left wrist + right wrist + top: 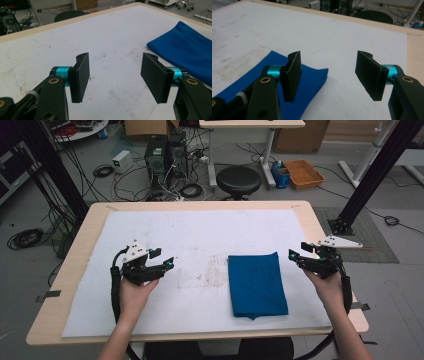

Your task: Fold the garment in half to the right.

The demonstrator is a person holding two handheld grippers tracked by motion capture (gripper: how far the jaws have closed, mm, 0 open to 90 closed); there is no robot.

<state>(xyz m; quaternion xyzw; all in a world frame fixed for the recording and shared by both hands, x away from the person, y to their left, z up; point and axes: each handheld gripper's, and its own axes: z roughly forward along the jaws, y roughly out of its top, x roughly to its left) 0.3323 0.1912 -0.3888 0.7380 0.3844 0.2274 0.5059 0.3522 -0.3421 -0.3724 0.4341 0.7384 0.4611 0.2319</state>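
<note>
A folded blue cloth [257, 284] lies flat on the white mat [200, 235] that covers the wooden table [80, 245], right of centre in the high view and toward the lower part of the frame, its folded edges roughly squared and one small corner poking out at the bottom. The left gripper [162, 260] sits at the left of that view over bare mat, well apart from the cloth, its jaws spread with nothing between them; in the left gripper view [115, 77] the two black pads stand wide over stained white mat, and the cloth [186, 50] shows at the right edge of the frame, clear of them. The right gripper [296, 256] is at the right of the high view, just beside the cloth's upper right corner, jaws likewise released and empty; in the right gripper view [329, 75] the cloth [312, 77] lies at the lower left below and behind the left pad, untouched. Neither the cloth, the mat nor the grippers carry any writing or brand that can be read. Beyond the table, at the top of the high view, stand a black stool [238, 181] and an orange tray [303, 173] on the floor.
</note>
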